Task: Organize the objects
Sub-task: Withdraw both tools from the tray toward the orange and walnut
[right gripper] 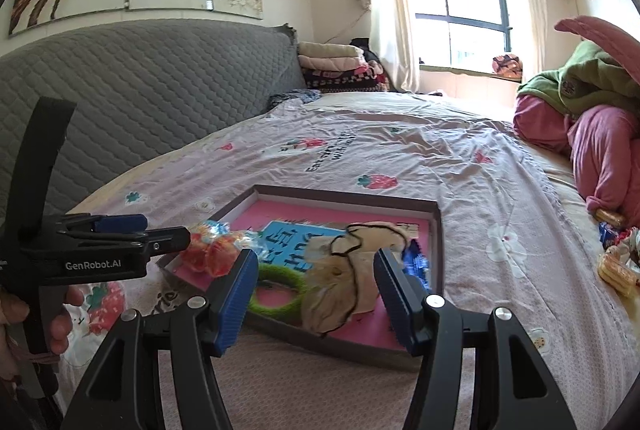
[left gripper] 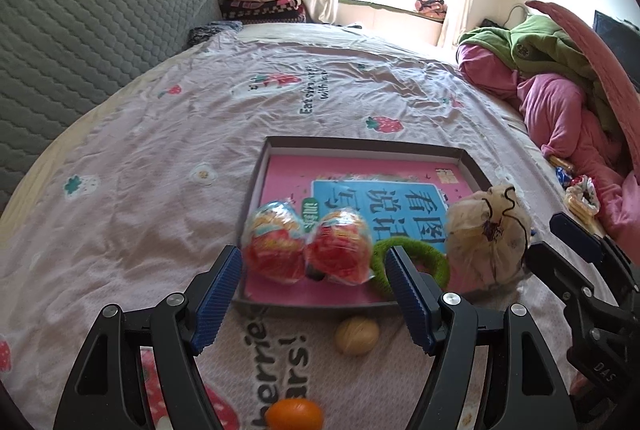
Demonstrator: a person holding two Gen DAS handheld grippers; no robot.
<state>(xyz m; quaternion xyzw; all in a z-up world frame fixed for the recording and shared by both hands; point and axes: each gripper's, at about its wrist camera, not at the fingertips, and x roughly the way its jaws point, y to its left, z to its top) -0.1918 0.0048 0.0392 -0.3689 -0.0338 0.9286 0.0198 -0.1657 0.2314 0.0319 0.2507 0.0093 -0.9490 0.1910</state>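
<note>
A shallow dark tray [left gripper: 276, 144] [right gripper: 438, 230] lies on the bed with a pink book [left gripper: 288, 170] [right gripper: 272, 214] in it. On the book lie a red-orange wrapped snack pack [left gripper: 308, 248] [right gripper: 212, 250], a green fuzzy ring [left gripper: 434, 264] [right gripper: 280, 288] and a beige drawstring pouch [left gripper: 488, 230] [right gripper: 344, 282]. A blue wrapper [right gripper: 416, 262] shows behind the pouch. My left gripper [left gripper: 314, 288] is open just short of the snack pack. My right gripper [right gripper: 316, 290] is open, its fingers on either side of the pouch, apart from it. A walnut [left gripper: 357, 336] and an orange [left gripper: 294, 415] lie on the sheet before the tray.
The bed sheet [left gripper: 160, 170] is pink with strawberry prints. A grey quilted headboard [right gripper: 140, 90] stands at left. Pink and green bedding [left gripper: 560, 78] is piled at right, with snack packets [right gripper: 616, 270] beside it. Folded blankets [right gripper: 336, 64] are stacked near the window.
</note>
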